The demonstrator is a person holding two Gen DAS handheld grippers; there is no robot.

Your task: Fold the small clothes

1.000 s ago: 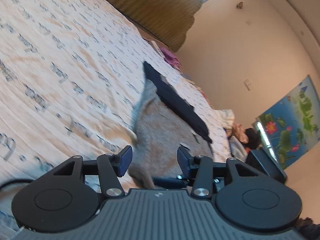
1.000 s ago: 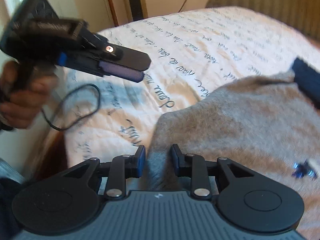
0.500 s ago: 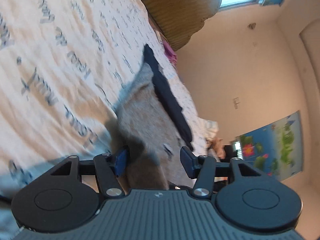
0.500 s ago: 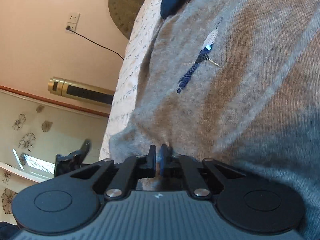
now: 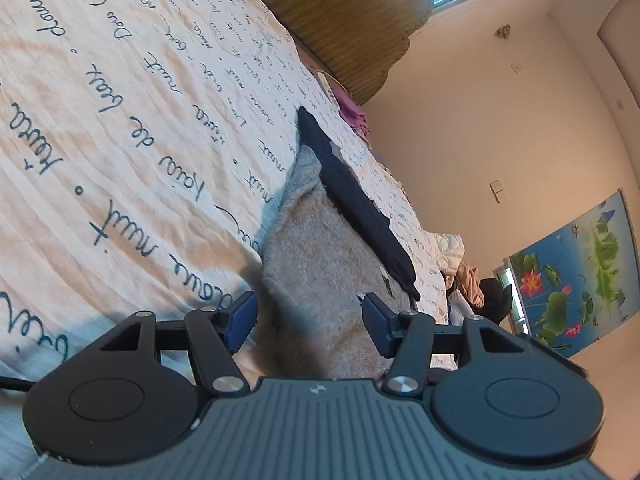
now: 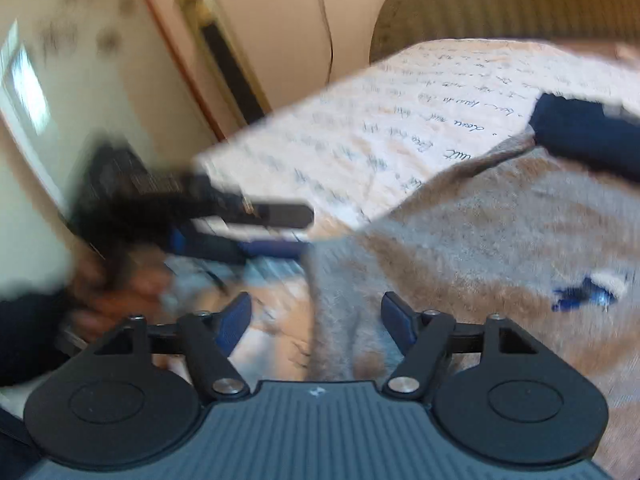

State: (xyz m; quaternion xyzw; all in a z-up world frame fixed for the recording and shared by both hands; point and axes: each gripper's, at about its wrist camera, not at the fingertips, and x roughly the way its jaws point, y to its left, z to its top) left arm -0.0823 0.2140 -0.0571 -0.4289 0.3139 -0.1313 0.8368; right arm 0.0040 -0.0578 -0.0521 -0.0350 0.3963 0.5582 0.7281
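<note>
A grey knit sweater lies on the bed, with a small blue bird stitched on it. A dark navy garment lies along its far edge. My left gripper is open low over the sweater's near corner, and the cloth runs between its fingers without being pinched. My right gripper stands wide open over the sweater's near edge, holding nothing. The right wrist view is blurred; in it the left gripper and the hand holding it sit at the left.
The cream bedsheet with dark script covers the bed. A woven headboard stands at the far end, with purple cloth beside it. A pile of clothes lies past the bed's far side. A cable trails at the left.
The right gripper was shut on the grey sweater half a second ago and now stands wide open, its view swung back toward the bed. The left gripper sank closer to the sweater's corner.
</note>
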